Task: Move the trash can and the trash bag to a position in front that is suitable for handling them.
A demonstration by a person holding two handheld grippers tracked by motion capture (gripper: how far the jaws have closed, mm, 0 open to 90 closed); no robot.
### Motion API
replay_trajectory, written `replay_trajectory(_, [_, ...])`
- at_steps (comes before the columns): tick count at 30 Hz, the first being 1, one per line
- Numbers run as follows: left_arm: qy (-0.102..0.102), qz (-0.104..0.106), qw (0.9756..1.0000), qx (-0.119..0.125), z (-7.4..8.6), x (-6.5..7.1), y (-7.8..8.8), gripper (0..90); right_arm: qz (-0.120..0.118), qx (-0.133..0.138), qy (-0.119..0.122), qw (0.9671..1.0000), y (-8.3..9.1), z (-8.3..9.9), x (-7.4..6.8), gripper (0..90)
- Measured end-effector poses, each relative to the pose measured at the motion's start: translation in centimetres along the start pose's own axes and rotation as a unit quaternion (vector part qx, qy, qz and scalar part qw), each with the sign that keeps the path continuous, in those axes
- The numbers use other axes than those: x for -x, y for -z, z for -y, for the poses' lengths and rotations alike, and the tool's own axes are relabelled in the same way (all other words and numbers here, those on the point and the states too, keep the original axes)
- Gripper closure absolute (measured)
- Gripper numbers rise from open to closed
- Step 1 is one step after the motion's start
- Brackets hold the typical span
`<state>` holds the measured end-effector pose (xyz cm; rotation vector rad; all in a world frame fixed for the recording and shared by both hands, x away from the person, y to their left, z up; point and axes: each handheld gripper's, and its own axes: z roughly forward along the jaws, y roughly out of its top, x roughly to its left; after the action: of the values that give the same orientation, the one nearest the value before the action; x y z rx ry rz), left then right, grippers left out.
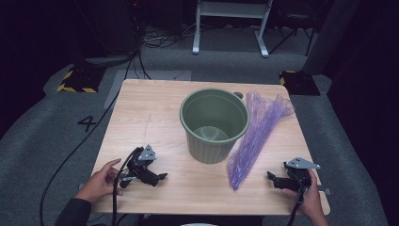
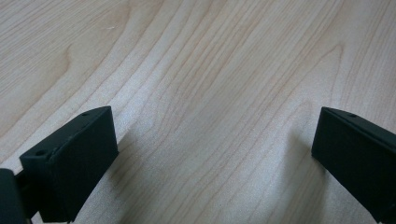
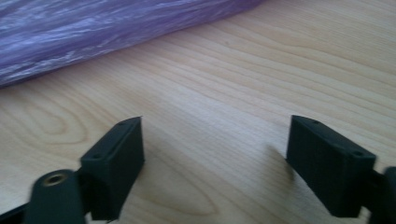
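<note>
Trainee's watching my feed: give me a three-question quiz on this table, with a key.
1. True or false: the purple plastic bag already lines the green bin.
2. Which tool lies nearer the bag? A) left tool B) right tool
3. Fill in: both tools rest on the wooden table with jaws ____.

Key
1. False; it lies bunched on the table at the bin's right.
2. B
3. open
</note>
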<state>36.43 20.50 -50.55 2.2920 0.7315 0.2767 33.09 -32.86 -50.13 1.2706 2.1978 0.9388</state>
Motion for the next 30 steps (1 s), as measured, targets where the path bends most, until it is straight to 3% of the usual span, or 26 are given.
replay_trajectory(2, [0.000, 0.000, 1.0000, 0.000, 0.0, 0.0, 0.0, 0.0, 0.001, -0.004, 0.006, 1.0000, 0.2, -0.2, -0.3, 14.9])
replay_trajectory(6, [0.007, -0.005, 1.0000, 0.001, 0.1, 0.3, 0.0, 0.0, -0.007, 0.019, 0.007, 0.9998, 1.1, -0.7, -0.8, 18.0])
replay_trajectory(9, [0.005, -0.004, 1.0000, 0.001, 0.1, 0.3, 0.0, 0.0, 0.001, 0.026, 0.018, 0.9995, 1.2, -1.4, -1.2, 19.7])
replay_trajectory(17, [0.005, -0.005, 1.0000, 0.001, 0.1, 0.3, 0.0, 0.0, -0.023, 0.044, 0.049, 0.9975, 1.1, -3.8, -2.5, 19.7])
replay_trajectory(21, [0.007, -0.006, 1.0000, 0.001, 0.1, 0.3, 0.0, 0.0, -0.041, 0.058, 0.081, 0.9942, 0.9, -5.3, -3.5, 19.7])
replay_trajectory(25, [0.009, -0.008, 0.9999, 0.000, 0.0, 0.4, 0.0, 0.0, -0.076, 0.080, 0.088, 0.9900, 0.2, -7.0, -3.8, 19.7])
replay_trajectory(30, [0.014, -0.012, 0.9998, 0.000, 0.0, 0.5, 0.0, 0.0, -0.090, 0.090, 0.111, 0.9857, -0.6, -8.8, -4.9, 18.9])
